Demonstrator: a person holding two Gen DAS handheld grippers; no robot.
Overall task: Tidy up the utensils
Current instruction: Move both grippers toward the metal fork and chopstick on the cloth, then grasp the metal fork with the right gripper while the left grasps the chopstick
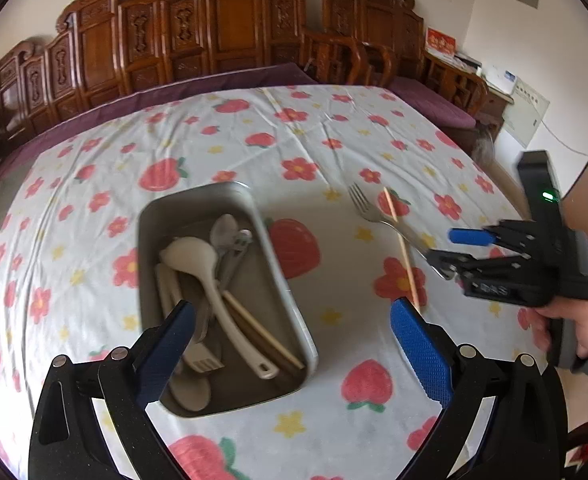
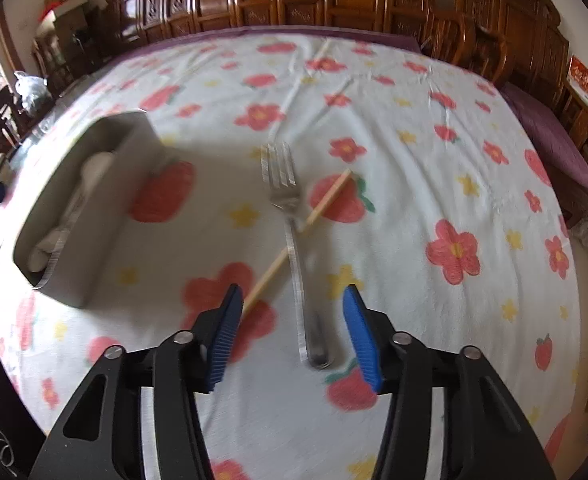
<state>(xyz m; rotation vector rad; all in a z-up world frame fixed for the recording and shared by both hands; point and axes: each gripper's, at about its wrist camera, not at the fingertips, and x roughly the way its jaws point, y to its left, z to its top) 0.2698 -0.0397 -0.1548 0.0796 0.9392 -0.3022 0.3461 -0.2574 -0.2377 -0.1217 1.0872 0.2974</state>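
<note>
Blue-padded fingers (image 2: 356,320) of the right gripper (image 2: 290,336) hang apart, empty, straddling the handle end of a steel fork (image 2: 292,236) lying flat on the flowered tablecloth (image 2: 434,152). One wooden chopstick (image 2: 318,210) crosses over the fork's neck. Left of them sits a metal tray (image 1: 282,264) already holding spoons and other utensils; the left gripper (image 1: 292,340) spreads wide over it, holding nothing. Likely stiff, thin and slippery, the fork seems best pinched across its handle.
</note>
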